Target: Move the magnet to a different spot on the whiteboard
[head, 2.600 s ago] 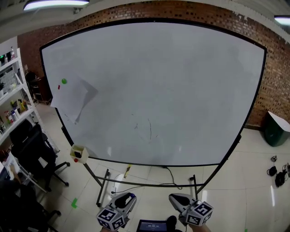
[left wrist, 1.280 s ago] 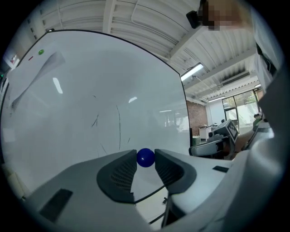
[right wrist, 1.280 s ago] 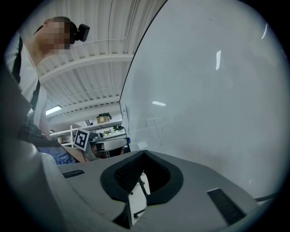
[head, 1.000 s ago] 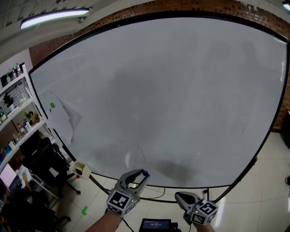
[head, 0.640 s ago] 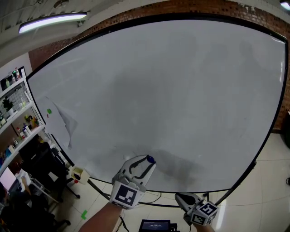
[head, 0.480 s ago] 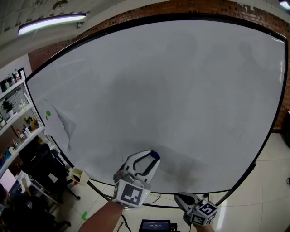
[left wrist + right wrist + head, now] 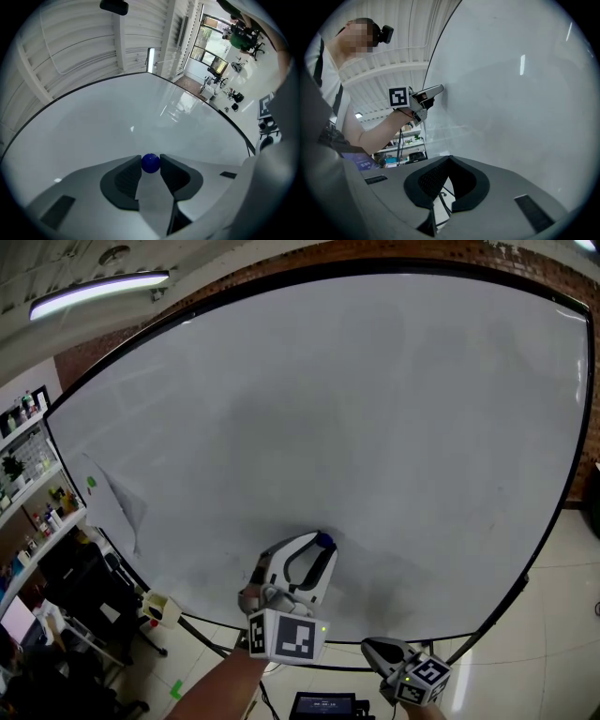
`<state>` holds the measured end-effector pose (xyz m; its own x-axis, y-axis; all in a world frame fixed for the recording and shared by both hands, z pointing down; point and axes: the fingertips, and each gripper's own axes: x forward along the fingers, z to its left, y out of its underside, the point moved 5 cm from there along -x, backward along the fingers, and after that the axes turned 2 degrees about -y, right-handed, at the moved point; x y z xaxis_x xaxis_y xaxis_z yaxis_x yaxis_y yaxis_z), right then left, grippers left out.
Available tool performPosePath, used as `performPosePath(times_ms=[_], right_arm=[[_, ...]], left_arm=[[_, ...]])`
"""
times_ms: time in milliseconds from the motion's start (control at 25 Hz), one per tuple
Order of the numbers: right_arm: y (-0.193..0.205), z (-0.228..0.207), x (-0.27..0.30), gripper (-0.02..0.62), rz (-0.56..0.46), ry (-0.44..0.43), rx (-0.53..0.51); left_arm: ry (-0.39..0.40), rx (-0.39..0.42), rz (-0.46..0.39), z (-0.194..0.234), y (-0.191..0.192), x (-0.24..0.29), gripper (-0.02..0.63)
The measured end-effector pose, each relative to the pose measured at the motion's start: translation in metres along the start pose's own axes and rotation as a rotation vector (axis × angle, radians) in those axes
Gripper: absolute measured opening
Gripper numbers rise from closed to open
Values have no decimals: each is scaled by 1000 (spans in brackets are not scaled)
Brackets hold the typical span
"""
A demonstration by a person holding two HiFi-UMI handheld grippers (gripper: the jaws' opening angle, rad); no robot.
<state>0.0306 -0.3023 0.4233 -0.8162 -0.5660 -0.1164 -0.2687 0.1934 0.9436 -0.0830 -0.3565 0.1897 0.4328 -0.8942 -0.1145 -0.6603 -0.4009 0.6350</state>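
Observation:
A small round blue magnet (image 7: 324, 542) (image 7: 150, 164) sits between the pads of my left gripper (image 7: 317, 544) (image 7: 150, 159), which is shut on it. That gripper is raised to the lower middle of the big whiteboard (image 7: 375, 409) (image 7: 93, 131). In the right gripper view the left gripper (image 7: 435, 90) has its tip right at the whiteboard (image 7: 520, 93); whether the magnet touches it I cannot tell. My right gripper (image 7: 373, 647) (image 7: 449, 157) hangs low at the bottom right, shut and empty.
A green magnet (image 7: 91, 482) pins a sheet of paper (image 7: 117, 510) at the board's left edge. A small box (image 7: 157, 609) hangs at the board's lower left corner. Shelves (image 7: 23, 474) with bottles and a black chair (image 7: 75, 582) stand at the left.
The left gripper has risen from waist height up to the board's lower middle with the blue magnet in it. The board has come much nearer. The right gripper stays low.

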Motion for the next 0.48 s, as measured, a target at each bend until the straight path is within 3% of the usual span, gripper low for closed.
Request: performPosePath(times_ms=[480], right_arm=[[-2,-14,-12,32,18,-25,-5]], left_arm=[[-53,-9,31,-10,-8,12,164]])
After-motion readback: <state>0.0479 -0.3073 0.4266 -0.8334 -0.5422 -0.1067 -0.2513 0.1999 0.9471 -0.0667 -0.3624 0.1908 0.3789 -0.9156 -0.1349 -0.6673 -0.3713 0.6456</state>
